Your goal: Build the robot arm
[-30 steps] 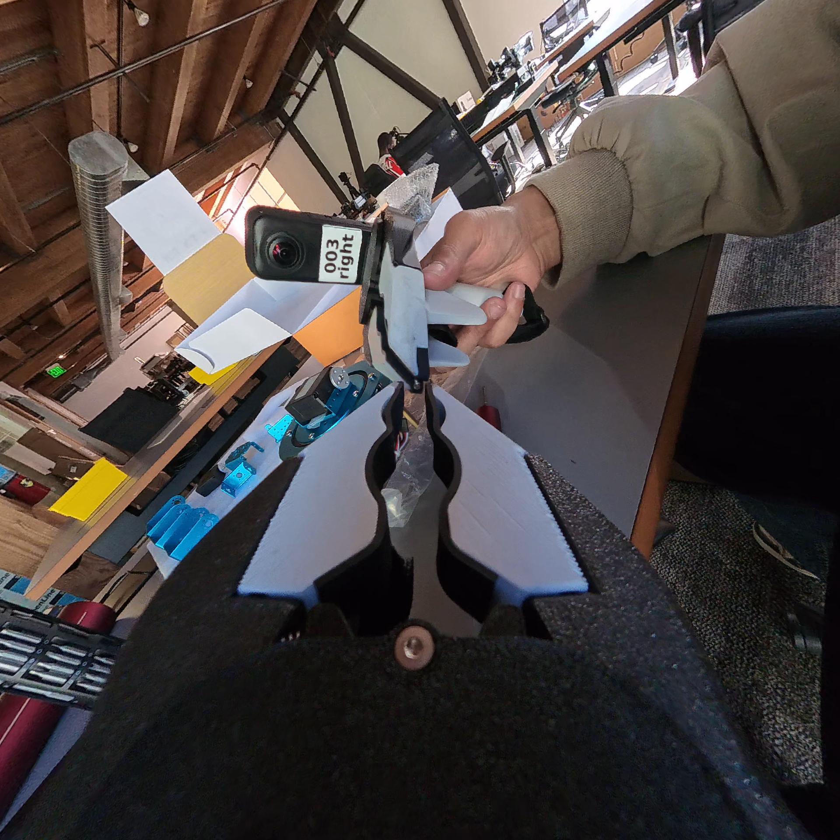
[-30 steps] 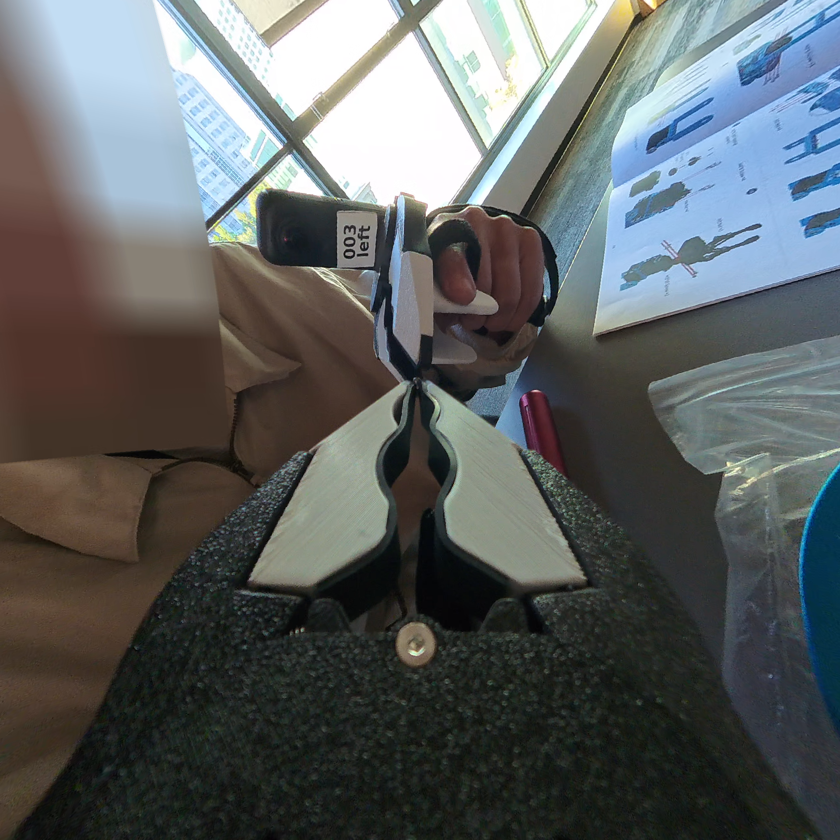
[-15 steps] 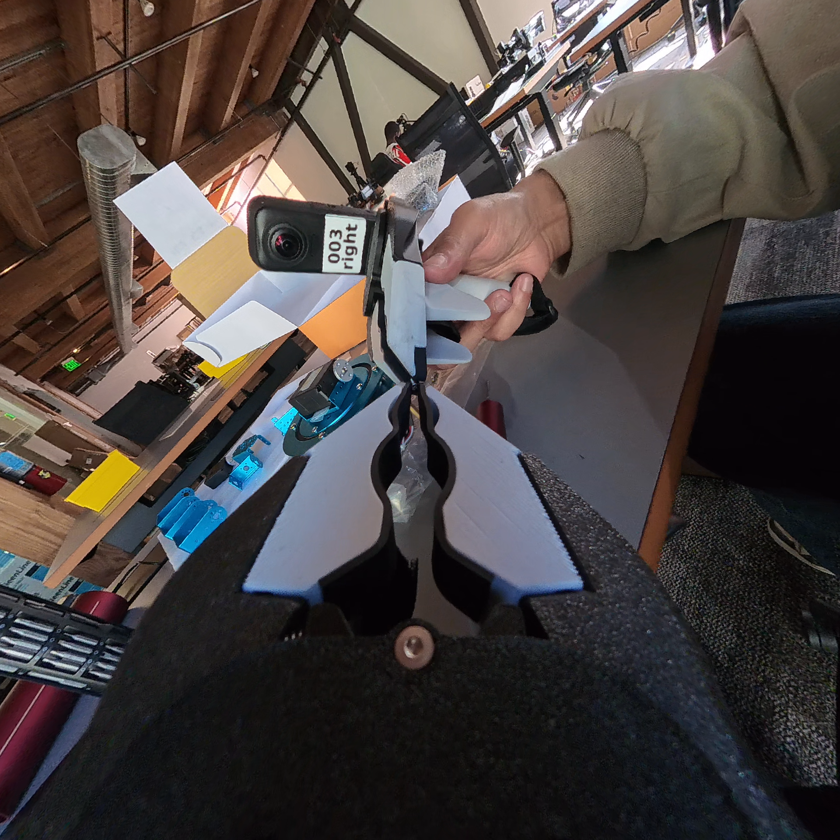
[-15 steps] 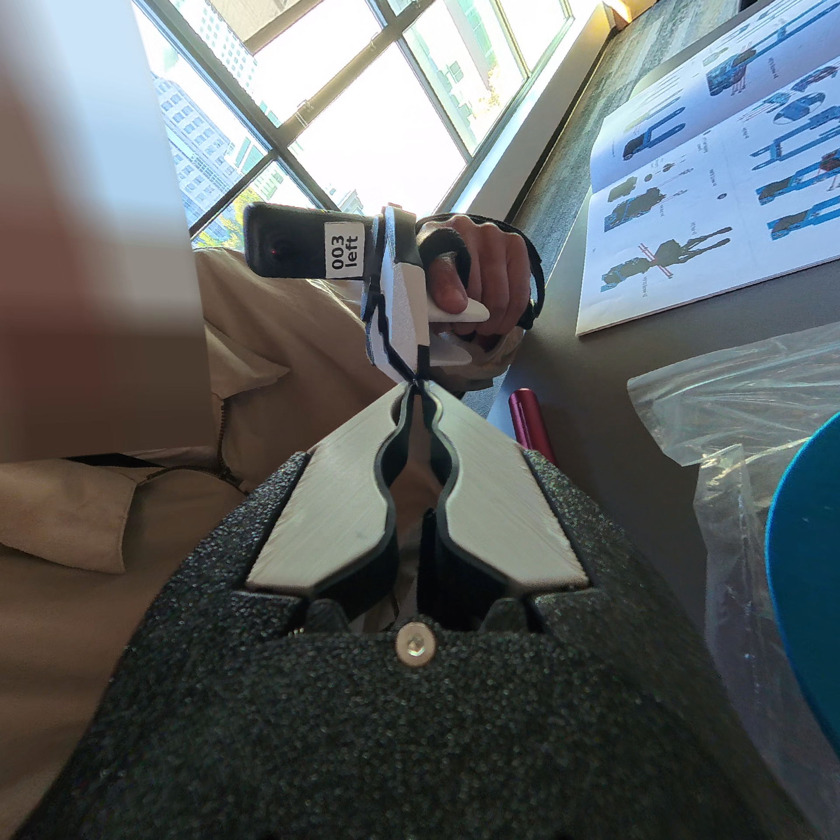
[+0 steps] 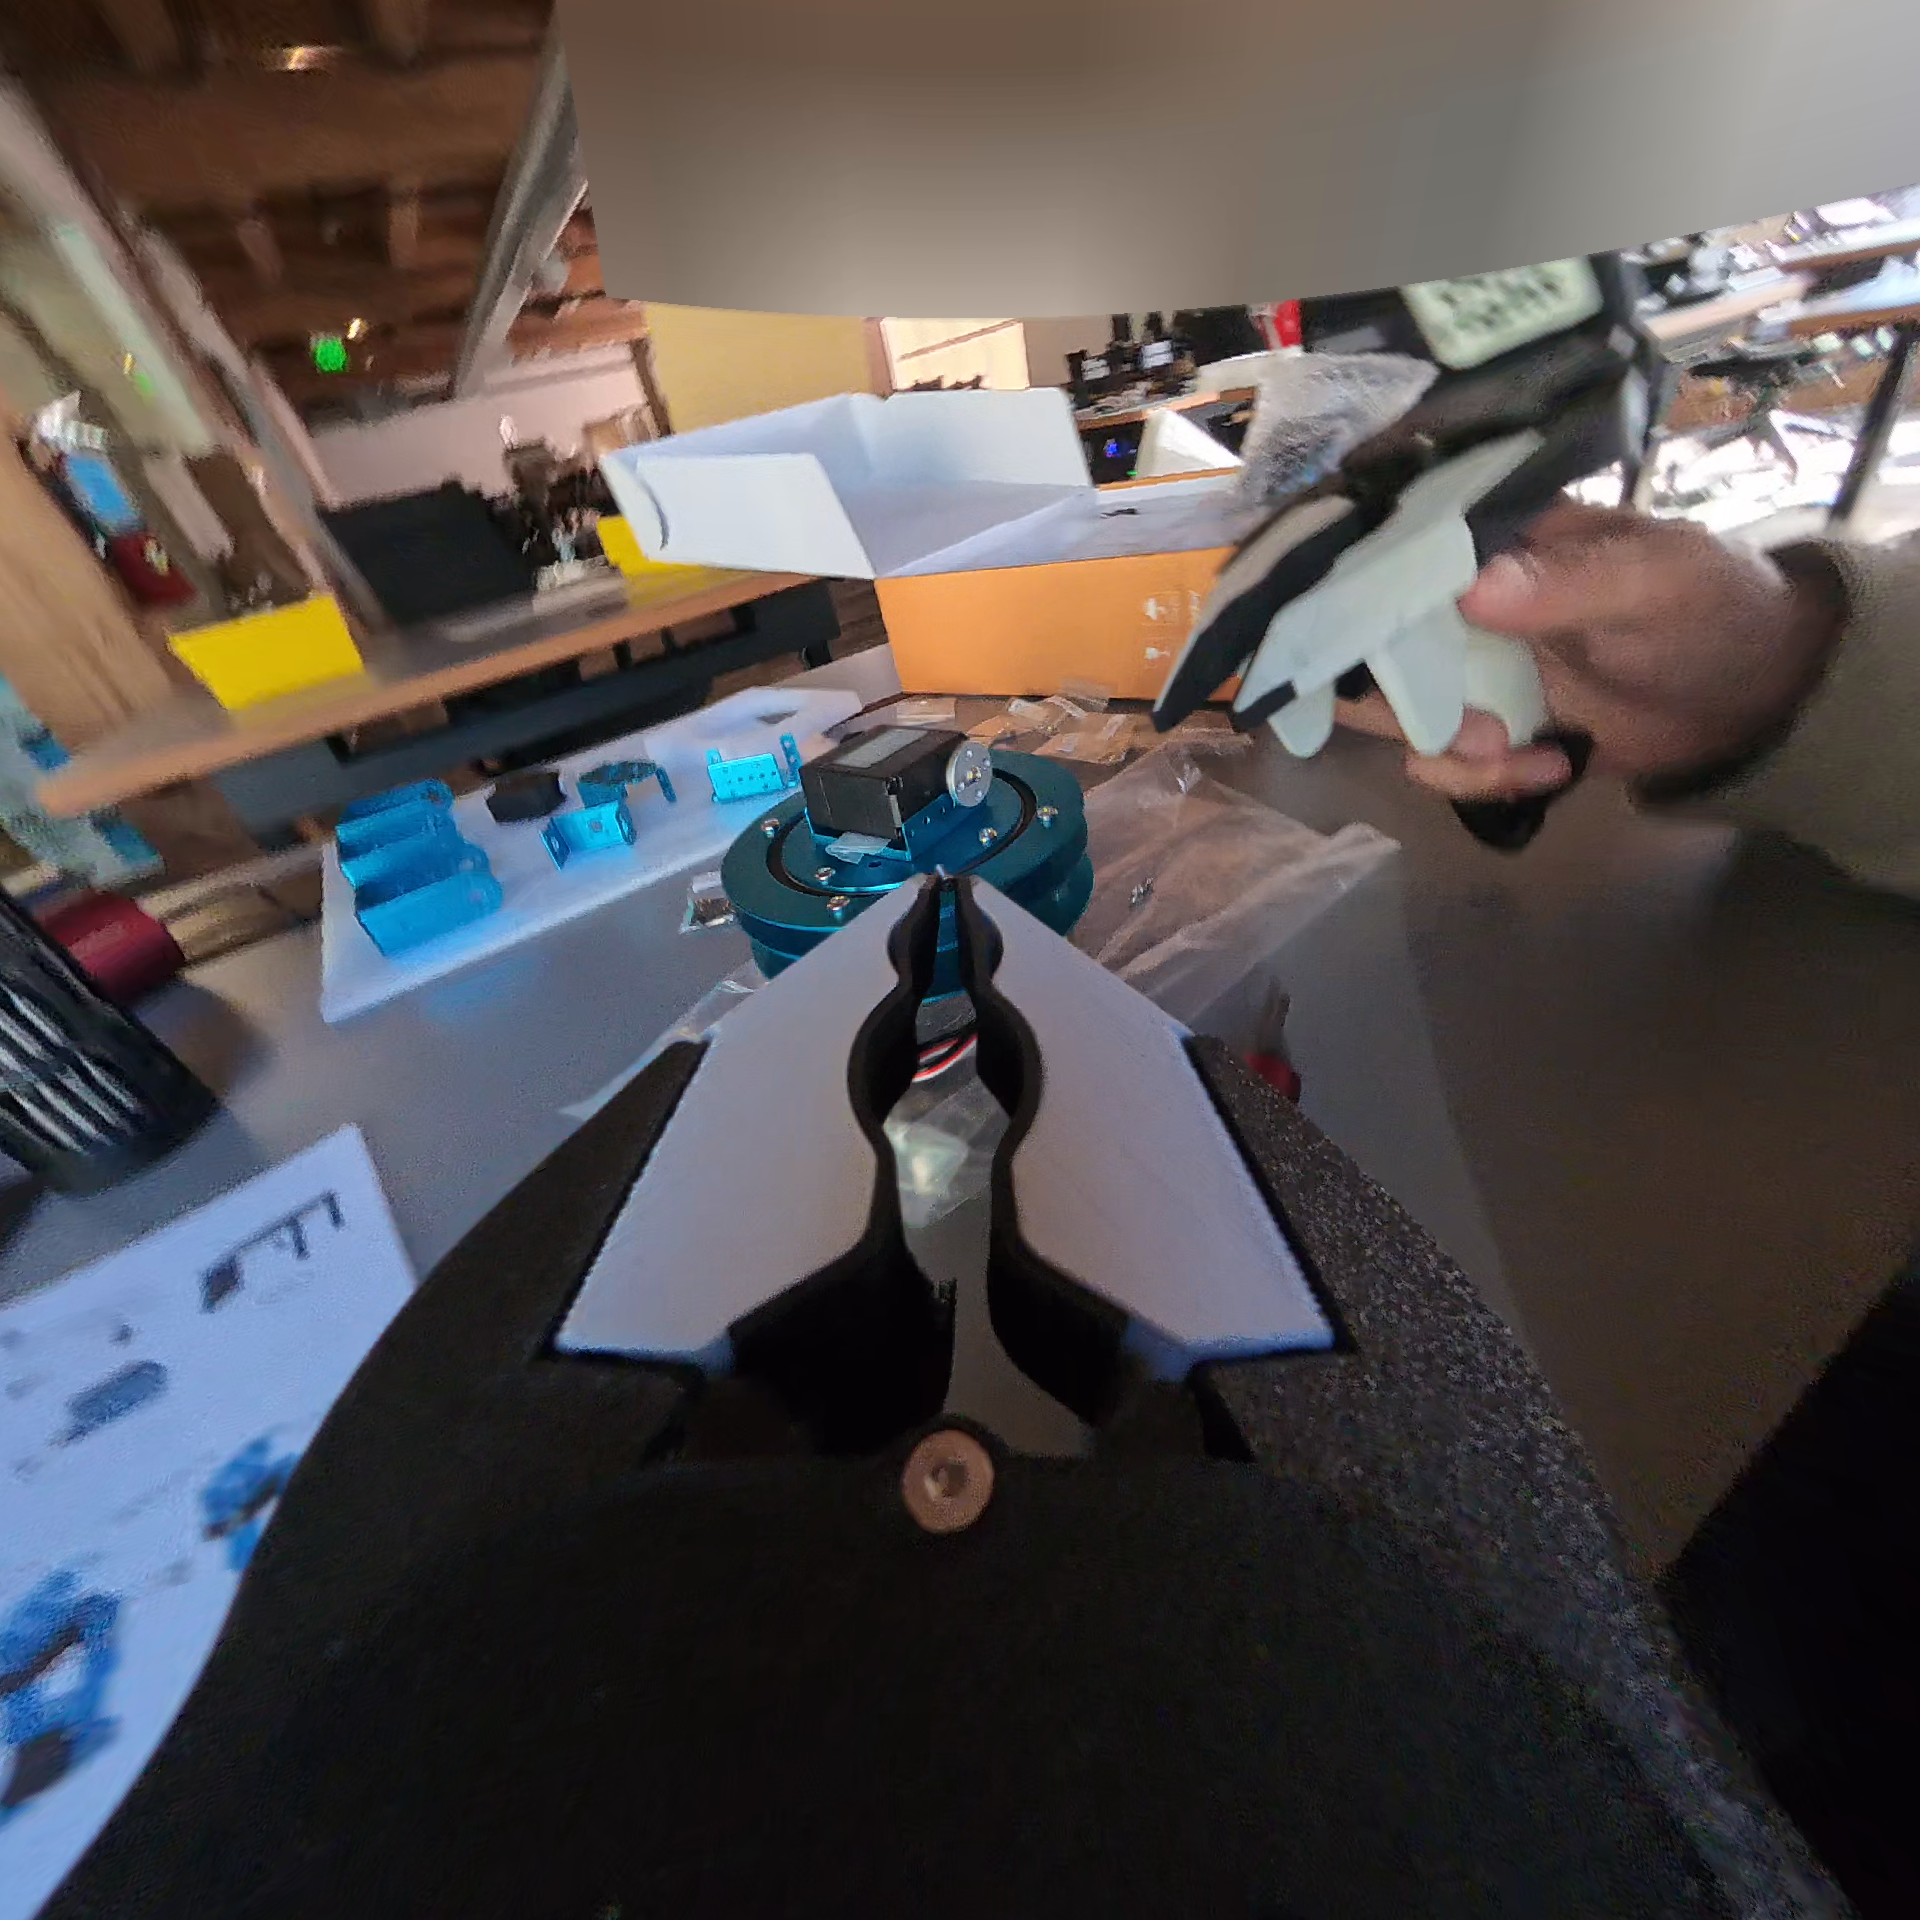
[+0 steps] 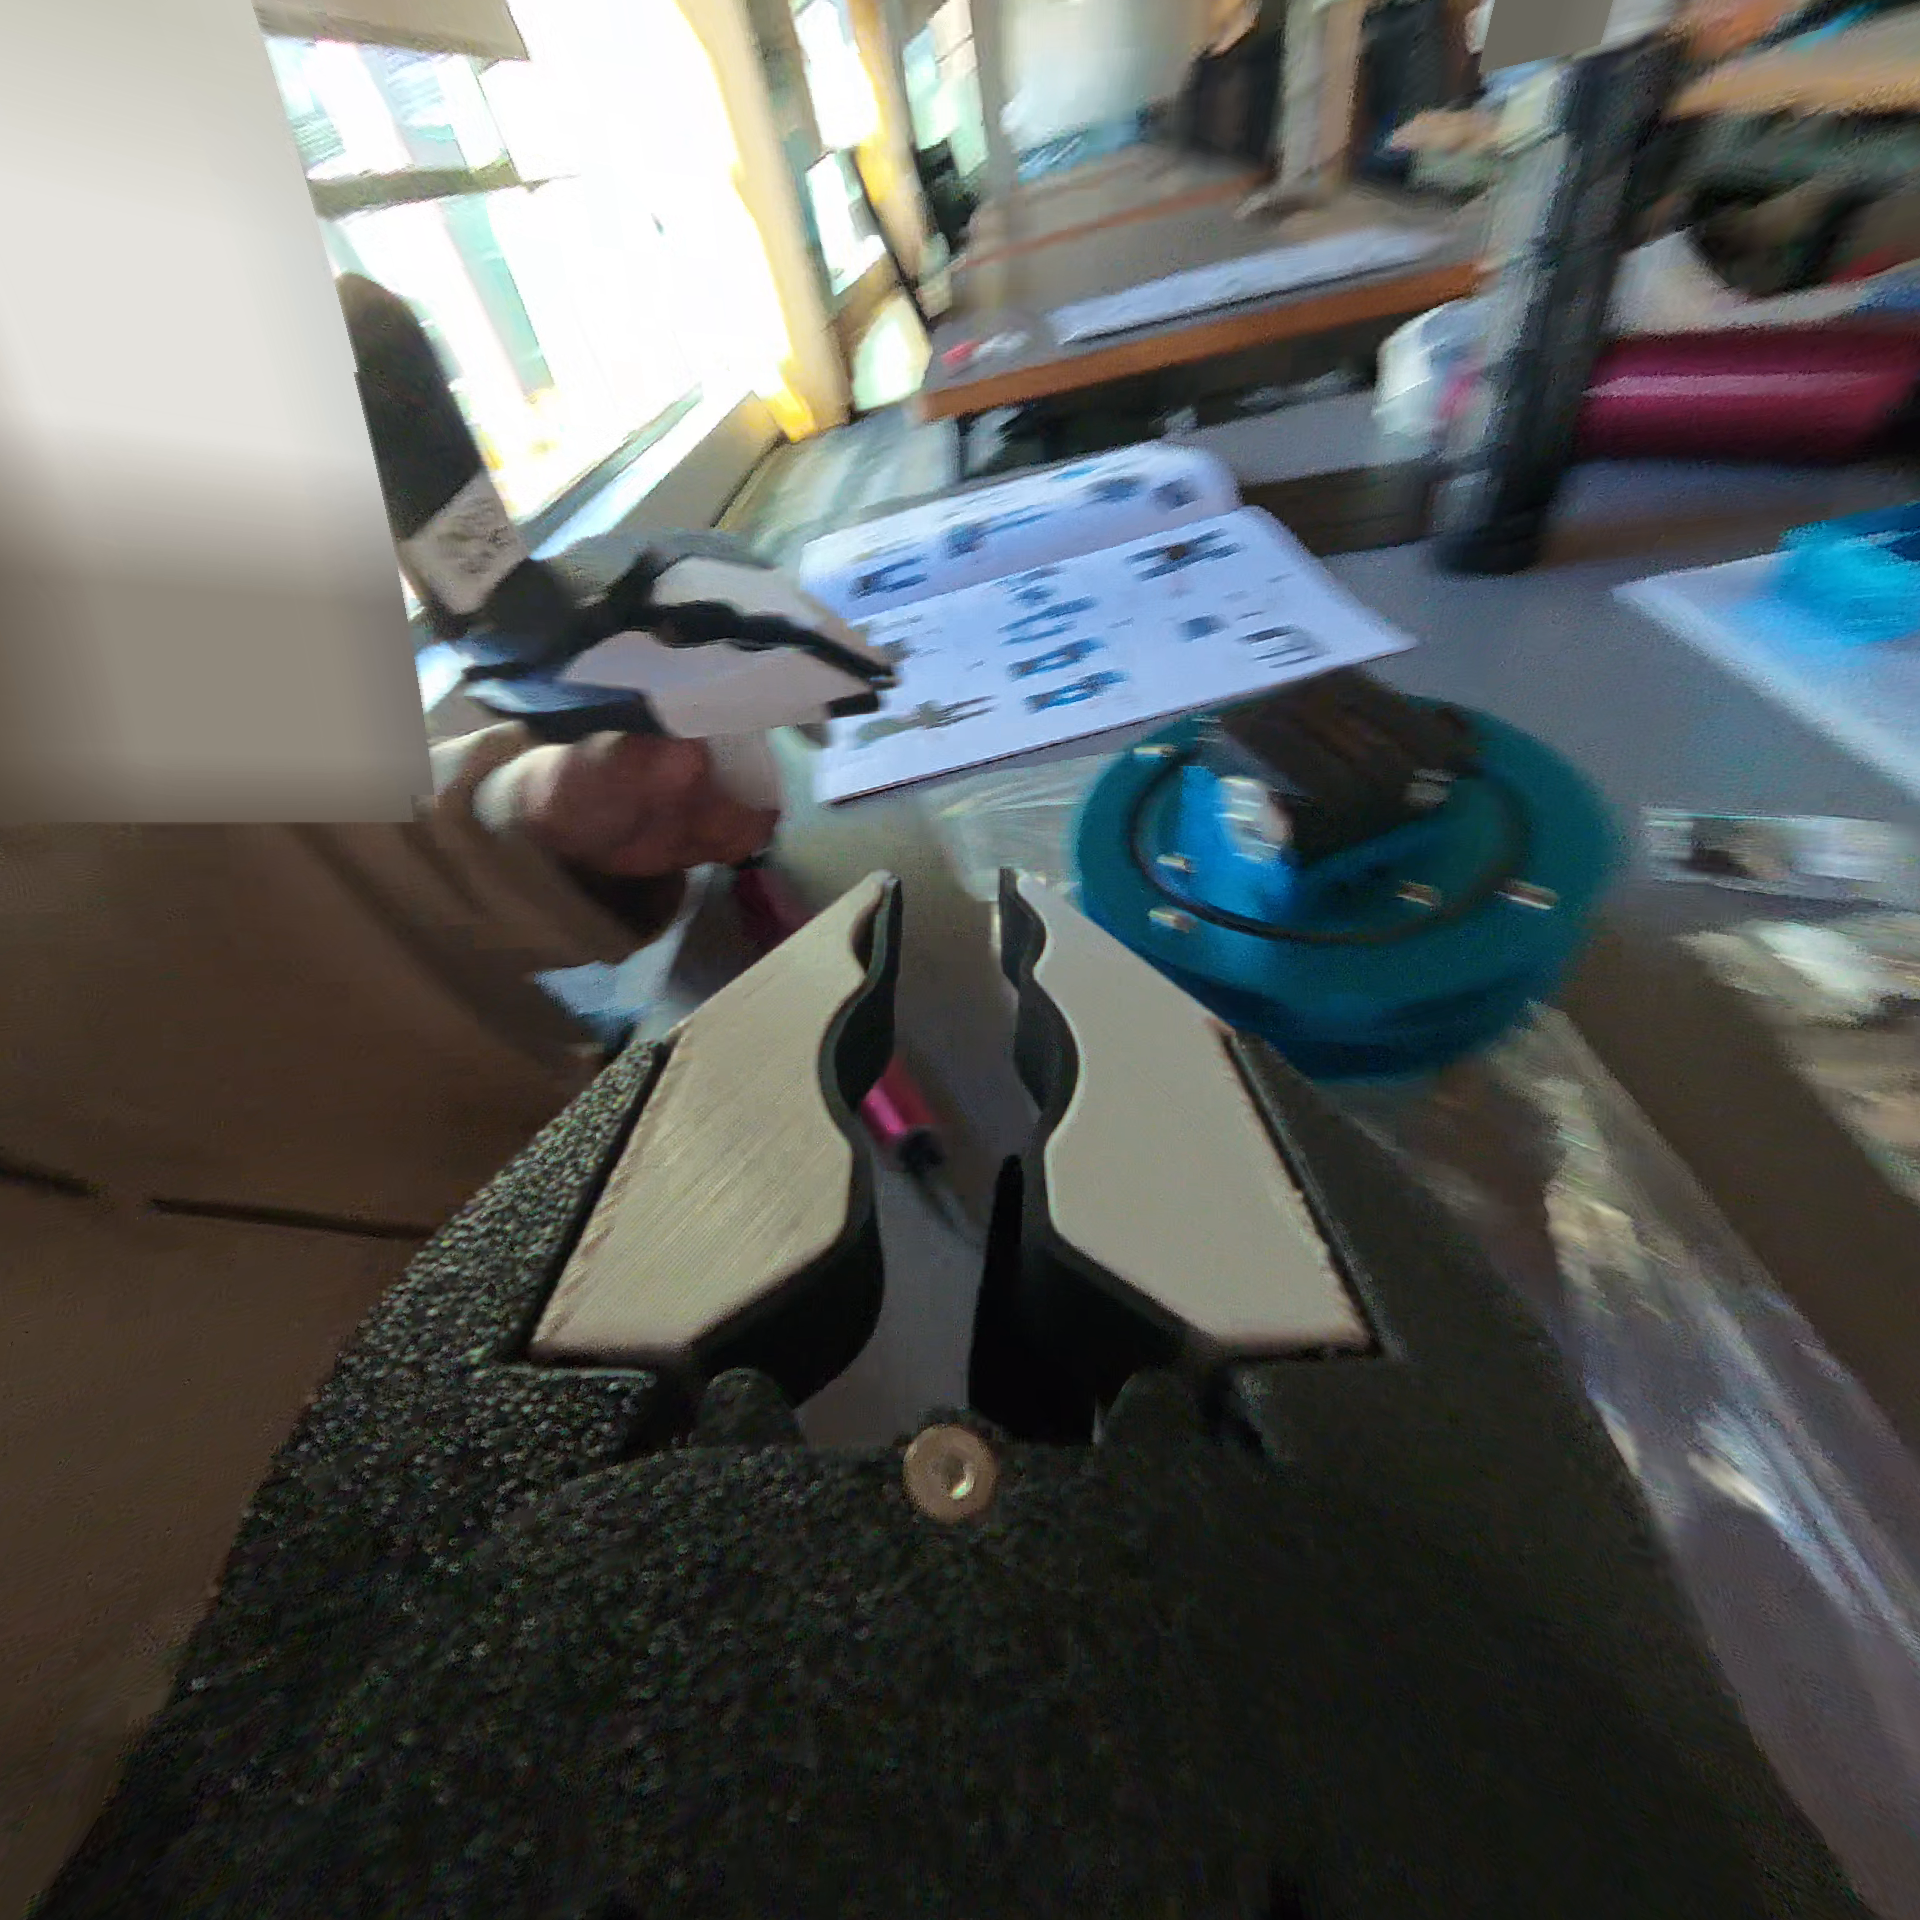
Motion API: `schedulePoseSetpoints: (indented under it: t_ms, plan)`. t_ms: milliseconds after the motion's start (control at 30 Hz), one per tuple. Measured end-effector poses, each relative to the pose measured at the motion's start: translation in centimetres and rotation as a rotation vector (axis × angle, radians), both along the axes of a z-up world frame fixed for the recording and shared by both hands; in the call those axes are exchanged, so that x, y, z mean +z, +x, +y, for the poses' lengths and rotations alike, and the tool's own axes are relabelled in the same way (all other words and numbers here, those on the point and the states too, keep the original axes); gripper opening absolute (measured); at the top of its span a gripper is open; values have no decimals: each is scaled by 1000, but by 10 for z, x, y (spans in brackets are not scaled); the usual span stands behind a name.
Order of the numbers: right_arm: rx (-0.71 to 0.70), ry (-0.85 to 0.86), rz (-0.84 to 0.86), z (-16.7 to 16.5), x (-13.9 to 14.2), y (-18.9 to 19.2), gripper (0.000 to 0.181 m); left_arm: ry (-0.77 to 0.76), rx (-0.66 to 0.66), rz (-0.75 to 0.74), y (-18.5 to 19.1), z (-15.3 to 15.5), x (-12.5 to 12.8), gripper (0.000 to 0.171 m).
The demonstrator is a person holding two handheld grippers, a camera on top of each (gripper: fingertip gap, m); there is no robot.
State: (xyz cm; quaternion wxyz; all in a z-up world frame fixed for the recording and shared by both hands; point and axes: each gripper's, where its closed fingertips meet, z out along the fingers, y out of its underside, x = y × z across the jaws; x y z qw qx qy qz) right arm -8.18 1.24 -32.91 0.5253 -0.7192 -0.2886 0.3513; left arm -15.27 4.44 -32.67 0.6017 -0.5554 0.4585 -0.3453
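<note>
My left gripper [image 5: 940, 883] is shut, with a tiny pale metal part pinched at its tips, too small to name. It hovers just in front of a teal round base [image 5: 810, 883] that carries a black servo [image 5: 883, 779]. My right gripper [image 6: 948, 894] is open and empty, above a pink screwdriver [image 6: 894, 1112] on the grey table [image 5: 1558, 1039]. The base [image 6: 1340, 935] and the servo [image 6: 1340, 769] lie to its right. Each gripper shows in the other's view: the right one [image 5: 1205, 719] held high at right, the left one [image 6: 881, 688] at left.
An open manual [image 6: 1091, 623] lies behind the base, also at lower left in the left wrist view [image 5: 156, 1403]. Clear plastic bags [image 5: 1226, 862] lie by the base. A white sheet holds blue brackets [image 5: 436, 873]. An orange box [image 5: 1039, 623] stands behind. A black rack [image 5: 62, 1070] is at far left. Some 9 cm of space lies between my two pairs of fingers.
The grippers were tip to tip; they have moved apart. The right gripper has opened, the left has closed. Both have swung to face the table and the teal base.
</note>
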Motion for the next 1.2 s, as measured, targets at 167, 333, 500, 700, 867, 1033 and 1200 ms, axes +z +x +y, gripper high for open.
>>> schedulePoseSetpoints:
  t_ms: [167,333,500,700,867,1033,1200]
  plan:
    - [-147,130,-39,13,6,28,24,-118,160,41,32,7,1,1]
    - [-136,31,109,24,1,35,37,-177,216,51,41,5,3,1]
    - [-151,-20,23,44,15,47,48,-126,264,173,37,22,-15,1]
    - [36,-231,-358,66,27,33,33,-163,117,134,51,22,-1,0]
    - [219,-209,-368,104,66,6,23,-109,185,188,56,33,-2,0]
    - [248,-187,-288,143,55,-4,15,-87,173,278,65,23,-21,0]
    - [366,-214,-343,131,39,2,17,-39,140,348,71,20,-33,0]
